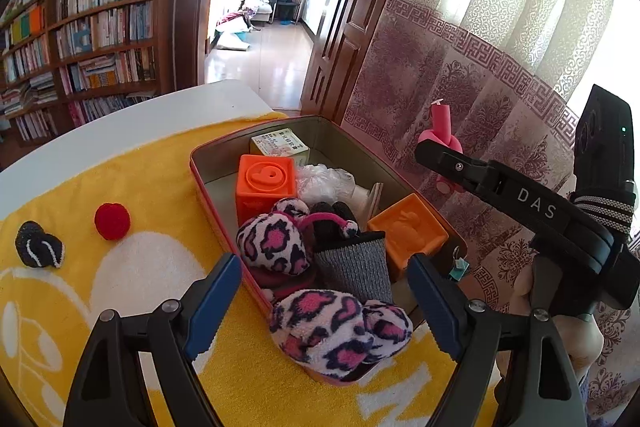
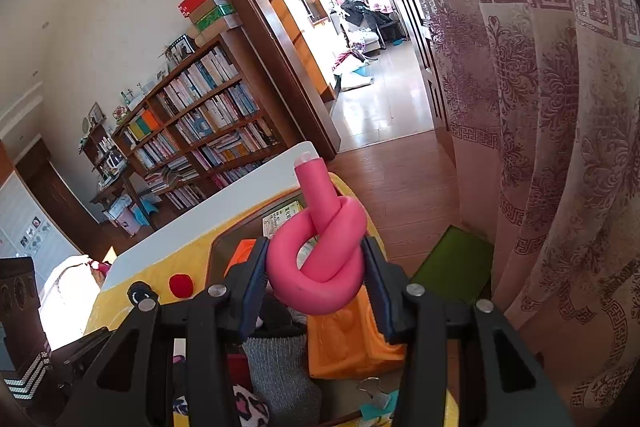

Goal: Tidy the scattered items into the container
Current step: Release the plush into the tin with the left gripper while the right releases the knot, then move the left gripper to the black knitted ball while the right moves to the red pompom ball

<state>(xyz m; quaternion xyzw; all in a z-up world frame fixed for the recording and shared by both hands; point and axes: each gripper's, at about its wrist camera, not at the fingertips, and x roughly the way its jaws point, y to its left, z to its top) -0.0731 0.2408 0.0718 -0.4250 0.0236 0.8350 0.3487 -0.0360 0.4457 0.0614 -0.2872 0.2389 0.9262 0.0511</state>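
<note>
Here the left gripper (image 1: pixel 324 311) fingers gape over leopard earmuffs (image 1: pixel 332 331), while the right gripper (image 2: pixel 316 279) fingers pinch a knotted pink tube (image 2: pixel 320 259)

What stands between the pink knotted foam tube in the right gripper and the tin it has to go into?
Nothing visible. The right gripper holds the pink knotted foam tube above the open tin, which has no lid on. The tin is crowded, though: an orange block and a grey sock lie beneath the tube.

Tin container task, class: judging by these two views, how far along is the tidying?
Done: the tin container already holds blocks, a glove and leopard earmuffs. In hand: the right tool grips a knotted pink foam tube; the left tool is open. Left: red ball and black knitted piece.
</note>
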